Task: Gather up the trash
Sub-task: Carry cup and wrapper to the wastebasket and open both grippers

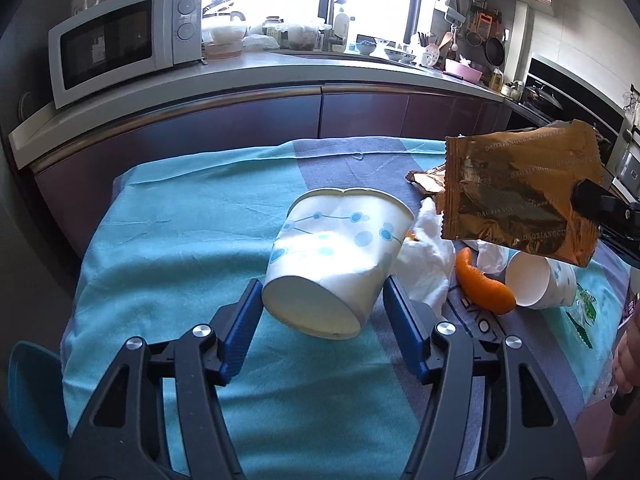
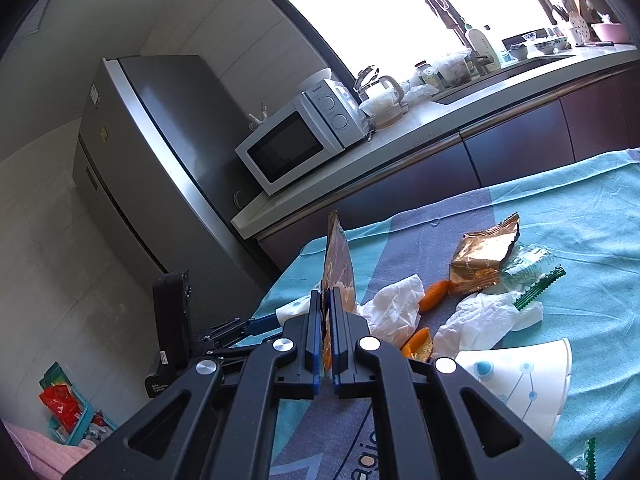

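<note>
Right wrist: right gripper [image 2: 326, 312] clamps gold wrapper [image 2: 338, 268]; left gripper [image 1: 320, 308] gapes around paper cup [image 1: 336, 256].

- We see a white microwave [image 1: 120, 40] on the grey countertop [image 1: 280, 68], beside a glass kettle [image 2: 380, 98].
- We see a steel refrigerator [image 2: 132, 152] left of it.
- We see a teal-and-grey tablecloth [image 1: 180, 240] covering the table.

Left tongs [image 1: 320, 300] spread wide; right tongs [image 2: 326, 312] clamped together.
</note>
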Tool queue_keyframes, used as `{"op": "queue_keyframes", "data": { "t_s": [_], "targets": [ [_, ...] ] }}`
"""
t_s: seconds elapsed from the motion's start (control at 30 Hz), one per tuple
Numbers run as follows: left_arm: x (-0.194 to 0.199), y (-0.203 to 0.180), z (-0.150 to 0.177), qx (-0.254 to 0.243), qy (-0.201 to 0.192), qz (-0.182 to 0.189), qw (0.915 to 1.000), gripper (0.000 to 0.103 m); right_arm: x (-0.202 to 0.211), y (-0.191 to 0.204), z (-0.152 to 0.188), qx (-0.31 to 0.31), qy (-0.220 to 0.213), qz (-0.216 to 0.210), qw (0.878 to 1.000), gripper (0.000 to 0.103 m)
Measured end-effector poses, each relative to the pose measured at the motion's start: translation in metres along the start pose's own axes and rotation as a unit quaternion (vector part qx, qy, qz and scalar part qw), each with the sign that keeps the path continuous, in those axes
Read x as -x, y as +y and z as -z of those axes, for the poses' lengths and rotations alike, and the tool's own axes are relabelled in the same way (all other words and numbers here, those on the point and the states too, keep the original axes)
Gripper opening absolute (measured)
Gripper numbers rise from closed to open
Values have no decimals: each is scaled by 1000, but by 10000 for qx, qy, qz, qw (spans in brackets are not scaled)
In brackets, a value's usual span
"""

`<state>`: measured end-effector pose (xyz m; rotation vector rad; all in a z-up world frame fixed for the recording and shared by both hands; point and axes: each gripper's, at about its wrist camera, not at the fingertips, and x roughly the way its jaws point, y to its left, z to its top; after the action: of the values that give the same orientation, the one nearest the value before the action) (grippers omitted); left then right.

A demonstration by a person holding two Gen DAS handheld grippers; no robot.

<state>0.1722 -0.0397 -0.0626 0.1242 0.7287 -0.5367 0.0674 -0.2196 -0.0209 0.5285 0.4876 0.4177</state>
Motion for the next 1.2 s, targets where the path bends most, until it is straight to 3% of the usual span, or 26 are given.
{"op": "queue_keyframes", "data": {
  "t_s": [0.37, 0.63, 0.93, 1.2],
  "targets": [
    [95, 40, 54, 430, -355, -645, 9964, 61, -43, 48, 11, 148, 588, -841, 9946, 4],
    [152, 100, 97, 969, -364, -1388, 9849, 61, -105, 102, 24, 414, 1263, -1467, 9802, 4],
    [185, 181, 132, 1520, -231, -2070, 9662, 62, -181, 163, 45, 637, 2022, -2005, 9565, 4],
    [188, 232, 159, 1822, 52, -2334, 9552, 62, -232, 195, 65, 740, 2501, -2067, 9430, 4]
  ]
}}
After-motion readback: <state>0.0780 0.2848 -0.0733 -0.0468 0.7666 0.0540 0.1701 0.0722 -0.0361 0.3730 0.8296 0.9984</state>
